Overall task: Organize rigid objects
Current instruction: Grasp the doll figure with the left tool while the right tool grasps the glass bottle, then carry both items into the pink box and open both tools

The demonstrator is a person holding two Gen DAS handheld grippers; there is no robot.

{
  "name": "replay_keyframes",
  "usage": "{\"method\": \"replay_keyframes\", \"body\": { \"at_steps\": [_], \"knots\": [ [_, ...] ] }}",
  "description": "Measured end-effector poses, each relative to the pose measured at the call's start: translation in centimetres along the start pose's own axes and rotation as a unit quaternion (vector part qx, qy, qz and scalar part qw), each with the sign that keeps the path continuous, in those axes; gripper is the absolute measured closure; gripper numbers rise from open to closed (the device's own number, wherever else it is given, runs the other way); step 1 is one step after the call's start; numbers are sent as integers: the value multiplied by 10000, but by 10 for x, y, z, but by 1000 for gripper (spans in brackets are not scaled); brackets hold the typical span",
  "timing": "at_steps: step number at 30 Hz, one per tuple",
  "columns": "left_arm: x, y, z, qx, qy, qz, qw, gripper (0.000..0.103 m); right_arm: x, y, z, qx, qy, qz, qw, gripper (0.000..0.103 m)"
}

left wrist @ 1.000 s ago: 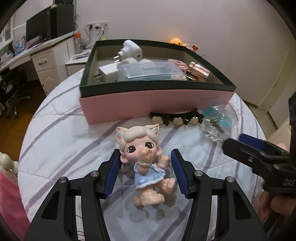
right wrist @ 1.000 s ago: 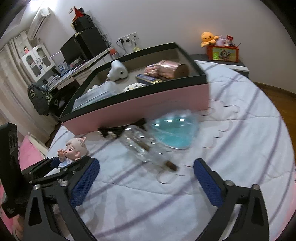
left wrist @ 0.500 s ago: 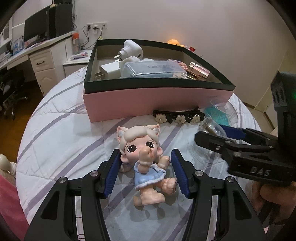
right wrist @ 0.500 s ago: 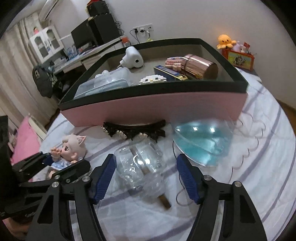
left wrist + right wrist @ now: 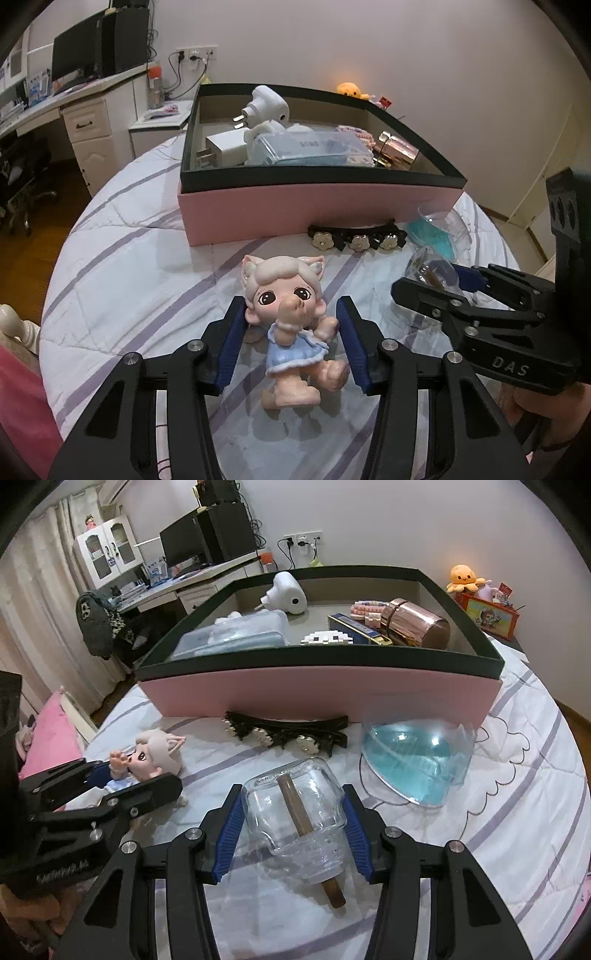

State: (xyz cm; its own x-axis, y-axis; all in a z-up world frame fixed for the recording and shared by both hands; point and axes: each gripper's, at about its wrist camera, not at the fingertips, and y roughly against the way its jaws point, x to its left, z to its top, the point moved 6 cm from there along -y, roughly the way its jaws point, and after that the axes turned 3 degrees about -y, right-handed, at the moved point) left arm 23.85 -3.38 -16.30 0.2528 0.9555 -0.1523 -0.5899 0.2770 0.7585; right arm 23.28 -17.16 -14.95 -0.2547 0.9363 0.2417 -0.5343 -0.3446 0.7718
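A: Why are both grippers low on the bed (image 5: 517, 775)?

B: Each straddles a thing bound for the pink box (image 5: 321, 698). The left gripper (image 5: 291, 343) brackets the doll figurine (image 5: 291, 325), pads close, perhaps not yet clenched. The right gripper (image 5: 291, 827) flanks the glass jar (image 5: 295, 812), apparently touching.

A: Room to move?

B: The box wall stands ahead, so lift first; the hair clip (image 5: 288, 731) lies between.
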Motion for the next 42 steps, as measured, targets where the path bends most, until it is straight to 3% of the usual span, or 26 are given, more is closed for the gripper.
{"method": "replay_keyframes", "body": {
  "at_steps": [12, 24, 34, 42],
  "knots": [
    [6, 29, 14, -296, 46, 56, 9995, 53, 8, 34, 22, -370, 21, 162, 9992, 51],
    [10, 54, 94, -999, -171, 216, 9946, 53, 19, 57, 96, -952, 382, 253, 9944, 51],
    [9, 24, 172, -1233, -317, 273, 9915, 53, -9, 22, 174, -1015, 278, 133, 9944, 50],
    [7, -22, 198, -987, -357, 263, 9941, 53, -39, -27, 195, -658, 68, 67, 9978, 50]
  ]
}}
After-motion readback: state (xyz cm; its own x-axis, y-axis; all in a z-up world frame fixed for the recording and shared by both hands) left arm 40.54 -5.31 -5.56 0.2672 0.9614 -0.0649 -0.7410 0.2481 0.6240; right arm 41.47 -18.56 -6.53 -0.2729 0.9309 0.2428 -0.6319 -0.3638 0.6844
